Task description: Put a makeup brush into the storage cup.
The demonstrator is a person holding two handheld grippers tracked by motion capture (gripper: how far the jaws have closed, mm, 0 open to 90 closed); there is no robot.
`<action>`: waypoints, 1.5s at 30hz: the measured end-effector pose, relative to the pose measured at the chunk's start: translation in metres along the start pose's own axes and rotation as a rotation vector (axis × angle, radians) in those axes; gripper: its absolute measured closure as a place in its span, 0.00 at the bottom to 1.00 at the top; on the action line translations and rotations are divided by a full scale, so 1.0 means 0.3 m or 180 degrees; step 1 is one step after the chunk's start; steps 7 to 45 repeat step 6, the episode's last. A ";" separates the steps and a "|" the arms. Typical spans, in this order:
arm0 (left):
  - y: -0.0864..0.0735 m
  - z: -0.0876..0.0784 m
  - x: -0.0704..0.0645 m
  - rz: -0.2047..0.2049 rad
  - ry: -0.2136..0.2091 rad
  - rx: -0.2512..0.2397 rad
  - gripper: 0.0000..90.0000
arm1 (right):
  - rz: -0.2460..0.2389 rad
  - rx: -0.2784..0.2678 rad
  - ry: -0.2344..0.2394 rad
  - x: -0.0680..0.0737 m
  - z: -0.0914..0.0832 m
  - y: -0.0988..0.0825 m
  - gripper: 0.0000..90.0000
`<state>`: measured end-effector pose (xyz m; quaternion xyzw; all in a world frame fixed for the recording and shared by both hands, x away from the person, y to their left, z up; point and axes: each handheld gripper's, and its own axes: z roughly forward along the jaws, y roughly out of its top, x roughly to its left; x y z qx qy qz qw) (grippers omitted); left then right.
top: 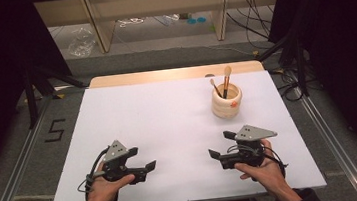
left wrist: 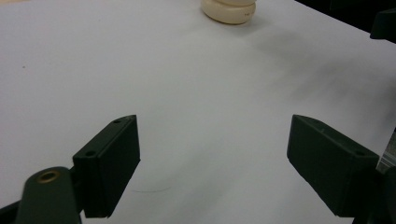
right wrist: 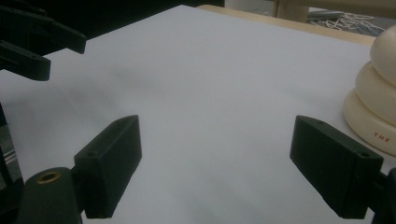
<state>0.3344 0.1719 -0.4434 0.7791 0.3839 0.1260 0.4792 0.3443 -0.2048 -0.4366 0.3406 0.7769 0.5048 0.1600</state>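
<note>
- Resting low over the near edge of the white desk (top: 169, 126), the right claw (top: 220, 145) and the left claw (top: 142, 158) each sit in a person's hand, and both point inward toward the middle of the desk.
- The nearest thing to either is the cream ribbed holder shaped like stacked rings (top: 226, 101), standing upright on the far right part of the desk, with a long wooden-handled brush with a pale bristle head (top: 226, 81) and a shorter, thinner brush (top: 214, 87) standing in it, both leaning a little.
- The right claw is clearly the nearer one: the holder stands beyond it, toward the far edge and just off to its outer side, apart from it and not touched.
- In the right gripper view the holder (right wrist: 376, 100) stands at the right edge, beside and past the right-hand jaw rather than between the jaws; I judge the claw would have to swing that way before reaching.
- In the left gripper view the holder's base (left wrist: 229, 10) shows at the top, well apart and across open desk.
- The brushes' long axes run nearly upright, so a grasp would likely come from above or from the side at the handles.
- Both claws stand spread wide, with bare desk between the jaws and nothing held.
</note>
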 end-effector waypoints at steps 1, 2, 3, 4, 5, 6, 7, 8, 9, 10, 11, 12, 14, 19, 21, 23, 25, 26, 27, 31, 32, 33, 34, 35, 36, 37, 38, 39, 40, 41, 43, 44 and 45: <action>0.000 0.002 0.001 0.0005 -0.0014 -0.0001 0.19 | -0.0008 0.0015 0.0002 -0.001 -0.001 0.000 0.19; 0.000 0.002 0.001 0.0008 -0.0014 0.0003 0.19 | -0.0012 0.0020 -0.0006 -0.001 -0.002 0.000 0.19; 0.000 0.002 0.001 0.0003 -0.0004 0.0005 0.19 | -0.0017 0.0022 -0.0013 -0.001 -0.002 0.000 0.19; 0.001 0.003 0.001 -0.0007 -0.0006 0.0000 0.19 | -0.0023 -0.0007 -0.0005 -0.003 0.002 -0.001 0.19; 0.003 0.003 0.003 0.0003 -0.0006 0.0002 0.19 | -0.0023 0.0030 -0.0007 -0.005 0.001 -0.001 0.19; 0.002 0.007 0.003 -0.0011 -0.0012 -0.0028 0.19 | -0.0011 0.0034 -0.0001 -0.008 0.001 -0.002 0.19; 0.002 0.007 0.003 -0.0011 -0.0012 -0.0028 0.19 | -0.0011 0.0034 -0.0001 -0.008 0.001 -0.002 0.19; 0.002 0.007 0.003 -0.0011 -0.0012 -0.0028 0.19 | -0.0011 0.0034 -0.0001 -0.008 0.001 -0.002 0.19; 0.002 0.007 0.003 -0.0011 -0.0012 -0.0028 0.19 | -0.0011 0.0034 -0.0001 -0.008 0.001 -0.002 0.19; 0.002 0.007 0.003 -0.0011 -0.0012 -0.0028 0.19 | -0.0011 0.0034 -0.0001 -0.008 0.001 -0.002 0.19; 0.002 0.007 0.003 -0.0011 -0.0012 -0.0028 0.19 | -0.0011 0.0034 -0.0001 -0.008 0.001 -0.002 0.19; 0.002 0.007 0.003 -0.0011 -0.0012 -0.0028 0.19 | -0.0011 0.0034 -0.0001 -0.008 0.001 -0.002 0.19; 0.002 0.007 0.003 -0.0011 -0.0012 -0.0028 0.19 | -0.0011 0.0034 -0.0001 -0.008 0.001 -0.002 0.19; 0.002 0.007 0.003 -0.0011 -0.0012 -0.0028 0.19 | -0.0011 0.0034 -0.0001 -0.008 0.001 -0.002 0.19; 0.002 0.007 0.003 -0.0011 -0.0012 -0.0028 0.19 | -0.0011 0.0034 -0.0001 -0.008 0.001 -0.002 0.19; 0.002 0.007 0.003 -0.0011 -0.0012 -0.0028 0.19 | -0.0011 0.0034 -0.0001 -0.008 0.001 -0.002 0.19; 0.002 0.007 0.003 -0.0011 -0.0012 -0.0028 0.19 | -0.0011 0.0034 -0.0001 -0.008 0.001 -0.002 0.19; 0.002 0.007 0.003 -0.0011 -0.0012 -0.0028 0.19 | -0.0011 0.0034 -0.0001 -0.008 0.001 -0.002 0.19; 0.002 0.007 0.003 -0.0011 -0.0012 -0.0028 0.19 | -0.0011 0.0034 -0.0001 -0.008 0.001 -0.002 0.19; 0.002 0.007 0.003 -0.0011 -0.0012 -0.0028 0.19 | -0.0011 0.0034 -0.0001 -0.008 0.001 -0.002 0.19; 0.002 0.007 0.003 -0.0011 -0.0012 -0.0028 0.19 | -0.0011 0.0034 -0.0001 -0.008 0.001 -0.002 0.19; 0.002 0.007 0.003 -0.0011 -0.0012 -0.0028 0.19 | -0.0011 0.0034 -0.0001 -0.008 0.001 -0.002 0.19; 0.002 0.007 0.003 -0.0011 -0.0012 -0.0028 0.19 | -0.0011 0.0034 -0.0001 -0.008 0.001 -0.002 0.19; 0.002 0.007 0.003 -0.0011 -0.0012 -0.0028 0.19 | -0.0011 0.0034 -0.0001 -0.008 0.001 -0.002 0.19; 0.002 0.007 0.003 -0.0011 -0.0012 -0.0028 0.19 | -0.0011 0.0034 -0.0001 -0.008 0.001 -0.002 0.19; 0.002 0.007 0.003 -0.0011 -0.0012 -0.0028 0.19 | -0.0011 0.0034 -0.0001 -0.008 0.001 -0.002 0.19; 0.002 0.007 0.003 -0.0011 -0.0012 -0.0028 0.19 | -0.0011 0.0034 -0.0001 -0.008 0.001 -0.002 0.19; 0.002 0.007 0.003 -0.0011 -0.0012 -0.0028 0.19 | -0.0011 0.0034 -0.0001 -0.008 0.001 -0.002 0.19; 0.002 0.007 0.003 -0.0011 -0.0012 -0.0028 0.19 | -0.0011 0.0034 -0.0001 -0.008 0.001 -0.002 0.19; 0.002 0.007 0.003 -0.0011 -0.0012 -0.0028 0.19 | -0.0011 0.0034 -0.0001 -0.008 0.001 -0.002 0.19; 0.002 0.007 0.003 -0.0011 -0.0012 -0.0028 0.19 | -0.0011 0.0034 -0.0001 -0.008 0.001 -0.002 0.19; 0.002 0.007 0.003 -0.0011 -0.0012 -0.0028 0.19 | -0.0011 0.0034 -0.0001 -0.008 0.001 -0.002 0.19; 0.002 0.007 0.003 -0.0011 -0.0012 -0.0028 0.19 | -0.0011 0.0034 -0.0001 -0.008 0.001 -0.002 0.19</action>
